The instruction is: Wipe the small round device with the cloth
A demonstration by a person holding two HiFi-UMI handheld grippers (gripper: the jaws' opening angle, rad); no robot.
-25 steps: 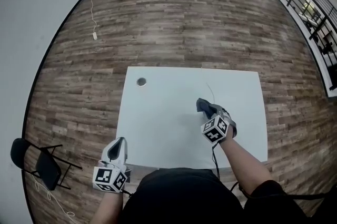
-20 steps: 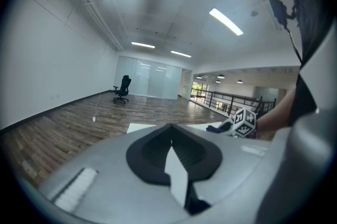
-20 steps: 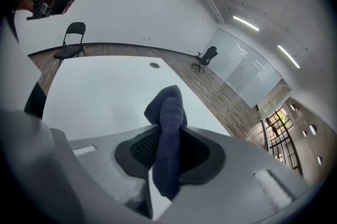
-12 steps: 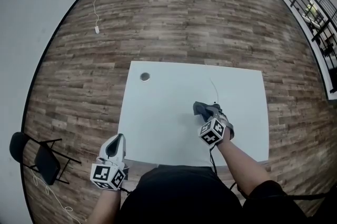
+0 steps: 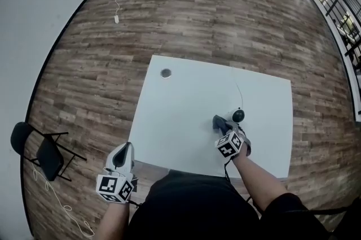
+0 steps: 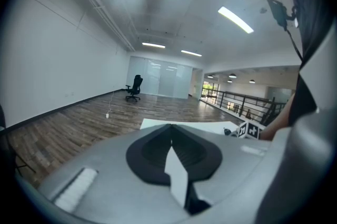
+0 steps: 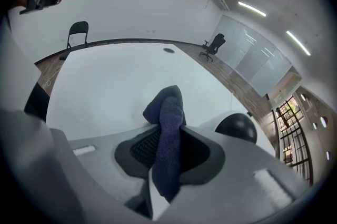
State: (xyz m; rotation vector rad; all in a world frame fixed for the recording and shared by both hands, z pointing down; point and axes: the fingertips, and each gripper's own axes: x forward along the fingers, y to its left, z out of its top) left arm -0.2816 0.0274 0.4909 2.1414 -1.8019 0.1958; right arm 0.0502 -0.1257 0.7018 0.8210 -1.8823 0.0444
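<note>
right tongs [image 7: 168, 136] clamp the dark blue cloth [image 7: 166, 104] near the round device [image 7: 237, 127]; left tongs [image 6: 171, 136] closed, empty.

Cloth [image 7: 167, 128]: dark blue, nubbly fabric, bunched into a thick fold.
Cloth state: pinched between the jaws of the right claw [image 5: 223, 128], its rounded end poking out past the tips.
Small round device [image 5: 238, 115]: glossy black, ball-shaped, upright.
Device place: just right of the claw's tips, close beside the cloth's end.
</note>
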